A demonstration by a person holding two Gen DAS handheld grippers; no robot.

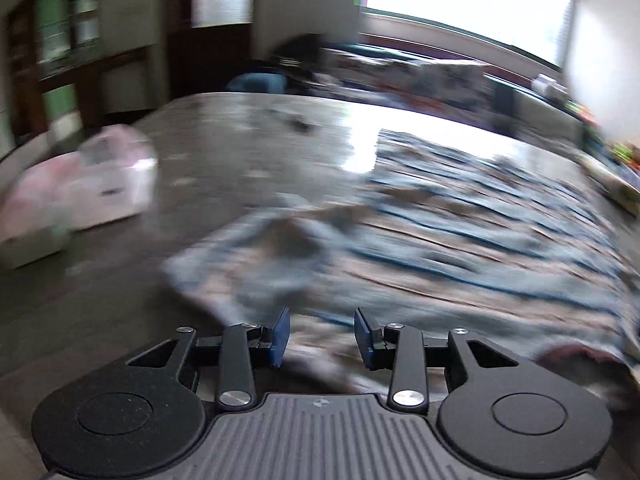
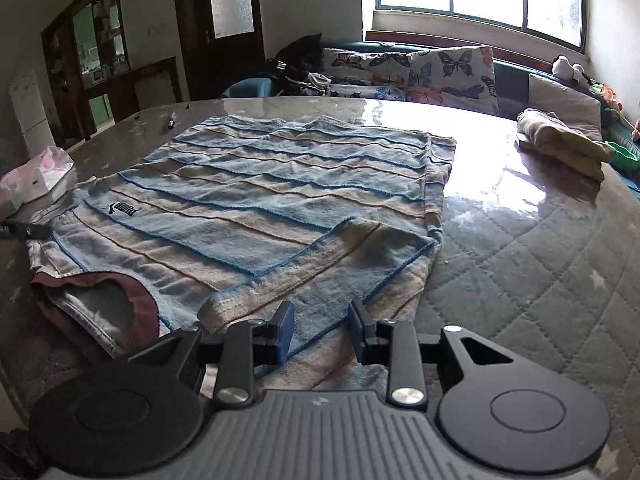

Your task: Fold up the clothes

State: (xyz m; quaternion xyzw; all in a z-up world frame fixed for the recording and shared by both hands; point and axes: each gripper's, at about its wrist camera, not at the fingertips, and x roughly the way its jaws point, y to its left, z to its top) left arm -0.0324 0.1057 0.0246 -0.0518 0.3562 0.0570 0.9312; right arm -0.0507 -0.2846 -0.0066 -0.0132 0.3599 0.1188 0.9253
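The striped T-shirt [image 2: 256, 196] lies flat on the tabletop [image 2: 520, 240], front side up, collar [image 2: 132, 300] toward the camera and hem toward the far edge. The surface shows a quilted pattern under a glossy cover.

Progress, judged from the present layout:
- The right sleeve [image 2: 320, 256] is turned inward and rests on the shirt body. This first fold appears done.
- The left side of the shirt appears still unfolded; the left wrist view is motion-blurred, so the state of that sleeve cannot be confirmed.
- The lengthwise fold of the body is not yet done.
- A folded yellowish garment [image 2: 560, 140] rests near the far right edge, well apart from the shirt. It appears to be finished work.

Tool state:
- The right tool [image 2: 320, 332] has its jaws apart with nothing between them. It hovers just above the shirt's near edge, beside the turned-in sleeve.
- The left tool [image 1: 322, 336] likewise has its jaws apart and empty, positioned over the near left part of the shirt [image 1: 400, 240].

Readable markings: the shirt chest carries a dark "PUMA" wordmark with the leaping-cat logo [image 2: 122, 210], seen upside down from this side. A white packet [image 2: 36, 184] at the left carries a small dark label, too small to read. A pen [image 2: 172, 120] lies near the far edge.
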